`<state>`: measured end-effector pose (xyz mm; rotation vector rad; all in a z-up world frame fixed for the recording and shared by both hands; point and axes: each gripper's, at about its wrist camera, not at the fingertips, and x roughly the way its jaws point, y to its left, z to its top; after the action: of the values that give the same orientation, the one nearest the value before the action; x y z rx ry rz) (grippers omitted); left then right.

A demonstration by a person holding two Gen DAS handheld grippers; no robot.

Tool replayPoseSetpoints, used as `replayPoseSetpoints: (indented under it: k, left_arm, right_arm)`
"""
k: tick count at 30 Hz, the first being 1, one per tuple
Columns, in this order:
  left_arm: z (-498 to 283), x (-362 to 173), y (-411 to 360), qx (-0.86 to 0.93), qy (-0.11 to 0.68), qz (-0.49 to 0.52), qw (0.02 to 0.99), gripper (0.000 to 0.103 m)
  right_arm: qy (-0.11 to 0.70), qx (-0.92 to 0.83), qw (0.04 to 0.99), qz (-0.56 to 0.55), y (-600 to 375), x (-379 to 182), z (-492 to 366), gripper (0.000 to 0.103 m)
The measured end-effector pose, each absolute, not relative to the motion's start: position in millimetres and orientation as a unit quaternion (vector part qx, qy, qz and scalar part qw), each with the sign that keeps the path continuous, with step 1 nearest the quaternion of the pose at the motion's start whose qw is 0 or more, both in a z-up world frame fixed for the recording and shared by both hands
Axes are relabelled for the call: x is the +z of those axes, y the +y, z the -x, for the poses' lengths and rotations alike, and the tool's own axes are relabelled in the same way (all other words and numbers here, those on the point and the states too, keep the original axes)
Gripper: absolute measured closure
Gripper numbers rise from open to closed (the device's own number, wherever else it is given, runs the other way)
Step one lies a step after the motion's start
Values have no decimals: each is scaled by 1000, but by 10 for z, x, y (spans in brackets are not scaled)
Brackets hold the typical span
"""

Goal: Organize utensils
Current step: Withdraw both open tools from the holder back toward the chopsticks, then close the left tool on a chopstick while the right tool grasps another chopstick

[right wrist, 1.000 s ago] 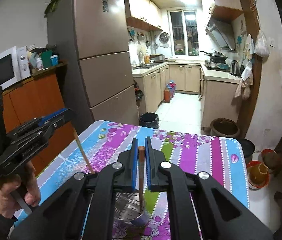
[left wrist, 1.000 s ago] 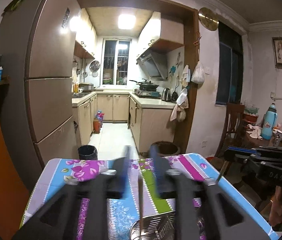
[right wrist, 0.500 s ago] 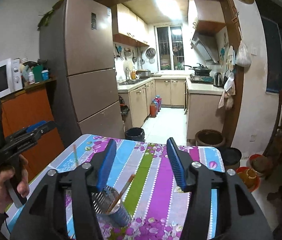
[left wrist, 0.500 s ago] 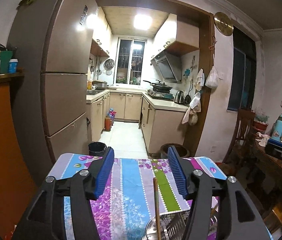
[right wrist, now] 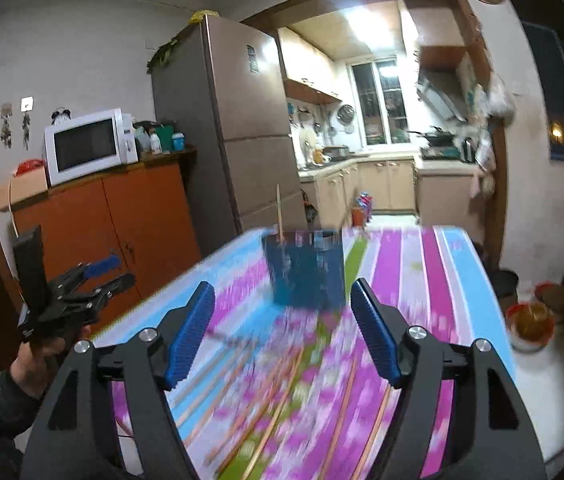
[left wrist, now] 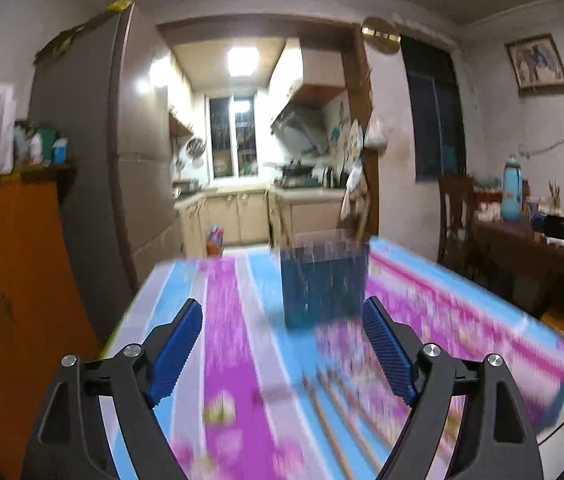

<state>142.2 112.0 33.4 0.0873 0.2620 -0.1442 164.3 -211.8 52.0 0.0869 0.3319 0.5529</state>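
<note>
A perforated utensil holder (left wrist: 324,280) stands on the striped floral tablecloth (left wrist: 233,344); it is blurred. In the right wrist view the holder (right wrist: 306,272) has one chopstick (right wrist: 279,212) standing in it. Several wooden chopsticks (right wrist: 265,412) lie loose on the cloth in front of it, and some show in the left wrist view (left wrist: 338,416). My left gripper (left wrist: 282,350) is open and empty, low over the table. My right gripper (right wrist: 282,330) is open and empty above the loose chopsticks. The left gripper also shows at the left of the right wrist view (right wrist: 97,276).
A fridge (right wrist: 233,120) and an orange cabinet (right wrist: 121,216) with a microwave (right wrist: 85,144) stand left of the table. The kitchen doorway (left wrist: 241,184) is behind. A side table with a blue flask (left wrist: 512,188) is at right. A bin (right wrist: 502,284) is beyond the table's right edge.
Both grippers have pulled back and down from the holder, which now stands further ahead. Loose chopsticks on the cloth have come into view. Both stay open after releasing chopsticks into the holder.
</note>
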Motion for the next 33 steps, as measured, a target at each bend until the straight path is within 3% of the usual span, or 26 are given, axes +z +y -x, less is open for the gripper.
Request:
replayPoseSetpoints:
  k: [2, 6, 8, 12, 15, 23, 33]
  left_arm:
    - [-1217, 16, 1124, -66, 153, -34, 985, 21]
    - [-985, -454, 1171, -64, 191, -2, 980, 21]
    - [-910, -585, 1146, -68, 198, 2, 978, 22]
    - [-786, -835, 991, -85, 208, -19, 974, 37]
    - [-748, -999, 877, -101, 216, -33, 971, 48]
    - [-788, -1138, 710, -96, 214, -49, 971, 55]
    - [-854, -1193, 638, -88, 204, -45, 974, 77]
  right_arm:
    - [176, 271, 945, -56, -2076, 272, -1458, 39]
    - [202, 248, 946, -58, -1898, -233, -1178, 64]
    - [211, 237, 948, -31, -1742, -455, -1048, 69]
    - [225, 233, 946, 7, -1497, -762, -925, 80]
    - [230, 223, 947, 15, -1452, -914, -921, 82]
    - [237, 187, 953, 35, -1424, -1118, -1007, 84]
    - [223, 171, 959, 32, -1380, -1164, -1012, 92]
